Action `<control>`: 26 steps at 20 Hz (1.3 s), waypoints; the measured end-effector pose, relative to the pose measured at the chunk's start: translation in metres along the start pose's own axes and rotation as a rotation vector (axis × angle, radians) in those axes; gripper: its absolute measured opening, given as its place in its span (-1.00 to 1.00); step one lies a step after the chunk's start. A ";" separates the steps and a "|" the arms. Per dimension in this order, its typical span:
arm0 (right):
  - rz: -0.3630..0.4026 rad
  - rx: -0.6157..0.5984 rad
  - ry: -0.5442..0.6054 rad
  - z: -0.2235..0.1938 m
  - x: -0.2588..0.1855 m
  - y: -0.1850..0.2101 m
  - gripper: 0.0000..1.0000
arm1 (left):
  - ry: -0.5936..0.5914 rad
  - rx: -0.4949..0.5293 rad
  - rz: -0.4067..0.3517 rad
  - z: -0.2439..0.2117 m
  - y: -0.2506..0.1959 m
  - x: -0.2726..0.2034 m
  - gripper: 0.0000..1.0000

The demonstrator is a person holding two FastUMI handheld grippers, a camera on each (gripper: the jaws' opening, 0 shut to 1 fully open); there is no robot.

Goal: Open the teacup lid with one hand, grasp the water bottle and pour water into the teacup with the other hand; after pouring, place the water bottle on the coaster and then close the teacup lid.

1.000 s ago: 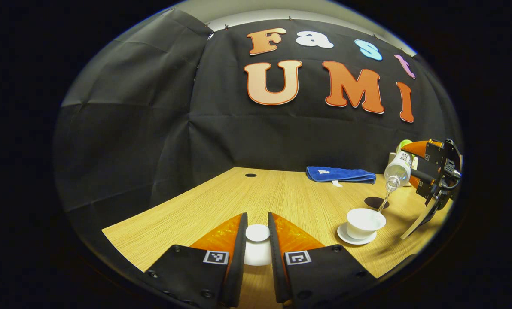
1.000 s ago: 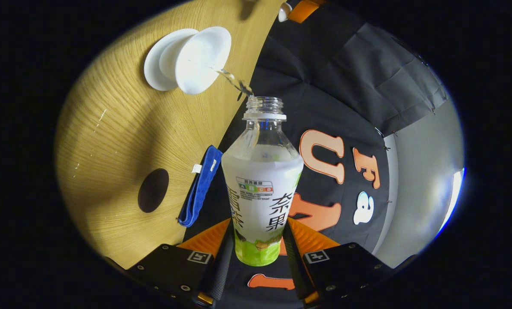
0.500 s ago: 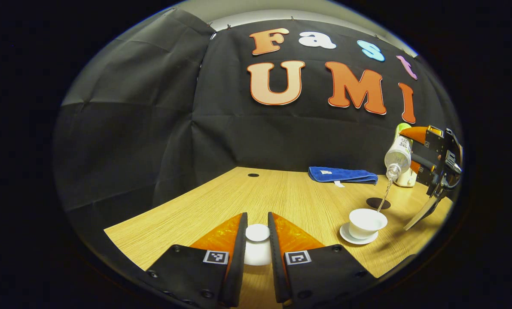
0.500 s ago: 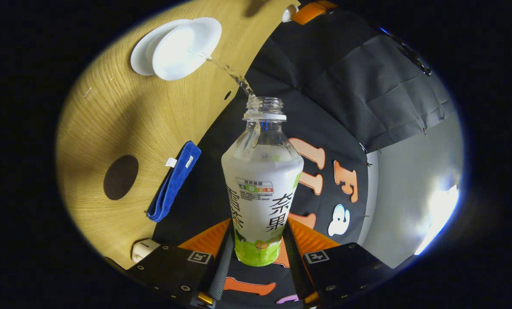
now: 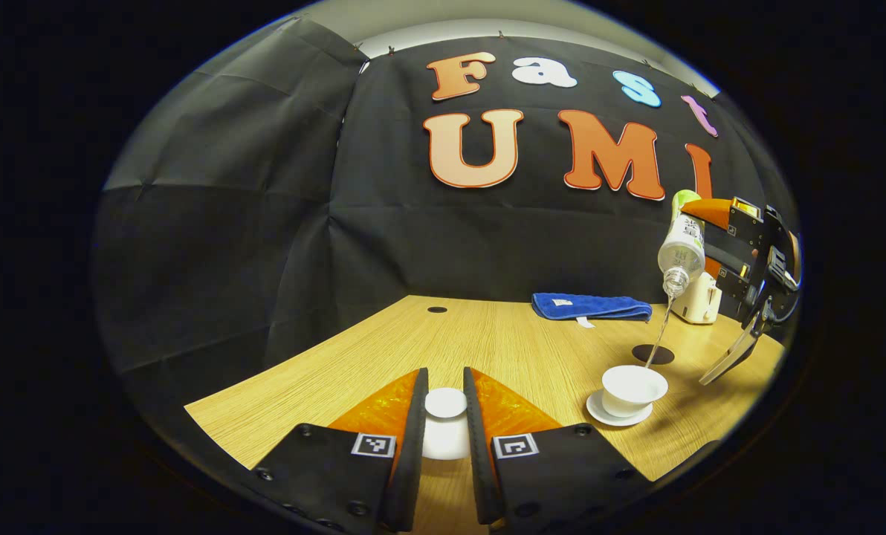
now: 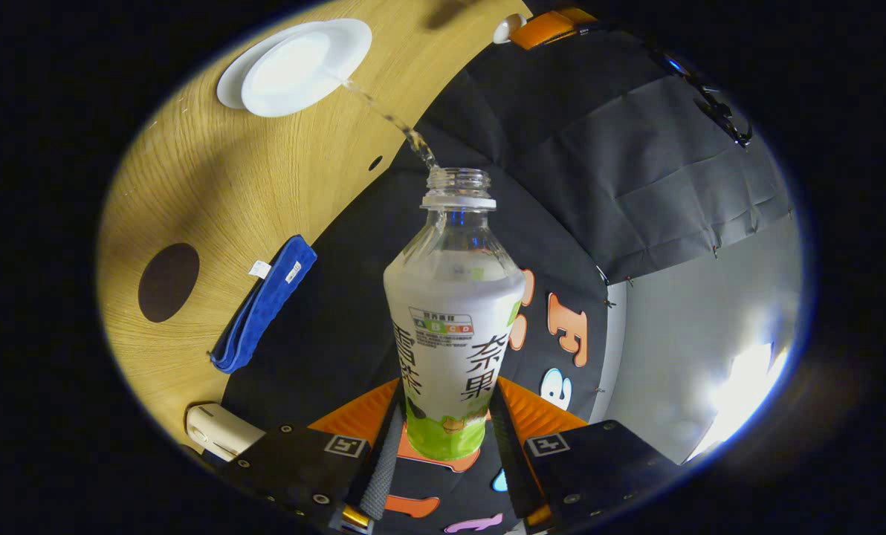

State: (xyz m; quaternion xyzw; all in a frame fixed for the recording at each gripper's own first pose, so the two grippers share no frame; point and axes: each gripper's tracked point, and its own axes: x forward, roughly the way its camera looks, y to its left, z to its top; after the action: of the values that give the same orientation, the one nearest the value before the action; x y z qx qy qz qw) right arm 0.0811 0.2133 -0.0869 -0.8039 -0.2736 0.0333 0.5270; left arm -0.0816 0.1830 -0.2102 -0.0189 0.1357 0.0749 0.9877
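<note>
Bottle-holding right gripper (image 6: pixel 443 438) has risen since a second ago; the stream now falls farther to the teacup (image 5: pixel 631 388), which sits on its saucer (image 5: pixel 599 412) on the table (image 5: pixel 487 342). Right gripper clamps the water bottle (image 6: pixel 452 327) low on its body, mouth tipped down. Left gripper (image 5: pixel 444 423) grips the teacup lid (image 5: pixel 445 403) by its knob, held off to the side, well apart from the cup. Step in hand: pouring. Next move, by my judgement: right the bottle to stop the flow, then carry it to the dark round coaster (image 5: pixel 652 354) just behind the cup. Bottle label carries printed characters, not transcribed. Blue cloth (image 5: pixel 590 305) lies at the table's back.
</note>
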 end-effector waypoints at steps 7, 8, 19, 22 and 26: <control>-0.013 -0.018 -0.048 0.015 -0.004 0.002 0.27 | 0.005 0.000 -0.004 -0.002 -0.003 -0.001 -0.32; -0.006 -0.014 -0.054 0.019 -0.004 0.005 0.34 | 0.008 0.005 -0.007 -0.002 -0.005 0.000 -0.32; 0.082 0.065 -0.106 0.052 -0.015 0.042 0.27 | -0.005 0.033 -0.030 0.002 -0.021 -0.003 -0.34; 0.169 0.206 -0.086 0.057 -0.019 0.060 0.27 | -0.006 0.029 -0.040 0.004 -0.028 -0.004 -0.33; 0.286 0.446 -0.040 0.060 -0.027 0.080 0.32 | -0.020 0.039 -0.050 0.011 -0.036 -0.006 -0.33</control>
State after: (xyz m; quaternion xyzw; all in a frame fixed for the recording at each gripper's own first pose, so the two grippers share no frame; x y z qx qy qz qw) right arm 0.0706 0.2270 -0.1895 -0.6976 -0.1534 0.1827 0.6756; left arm -0.0789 0.1473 -0.1974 -0.0021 0.1268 0.0477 0.9908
